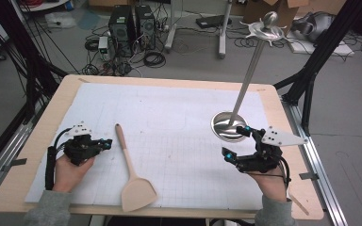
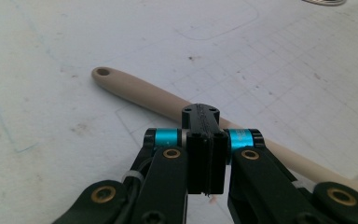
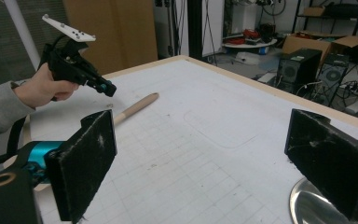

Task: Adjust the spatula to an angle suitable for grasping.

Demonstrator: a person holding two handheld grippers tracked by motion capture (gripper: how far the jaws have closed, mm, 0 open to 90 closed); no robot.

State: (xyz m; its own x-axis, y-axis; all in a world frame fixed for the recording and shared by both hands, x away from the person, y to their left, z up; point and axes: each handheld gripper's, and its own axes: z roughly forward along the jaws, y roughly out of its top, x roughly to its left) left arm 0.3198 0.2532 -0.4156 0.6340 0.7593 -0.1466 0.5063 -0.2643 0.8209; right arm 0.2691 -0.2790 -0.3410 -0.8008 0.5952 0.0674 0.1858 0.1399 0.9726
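1. We see a workshop floor strewn with cables and computer towers behind a wooden worktop covered by a white gridded mat.
2. A wooden spatula lies flat on the mat at the left, its blade toward the near edge and its holed handle end pointing away.
3. Our left claw sits just left of the spatula's handle, held low over the mat and aimed at it; its jaws are pressed together with nothing between them.
4. In the left gripper view the closed tips stand in front of the handle, which runs across behind them; we cannot tell whether they touch it.
5. Our right claw rests at the right of the mat with its jaws spread wide and empty.
6. A metal stand with a round base rises just beyond the right claw; the far jaw is next to the base's rim.
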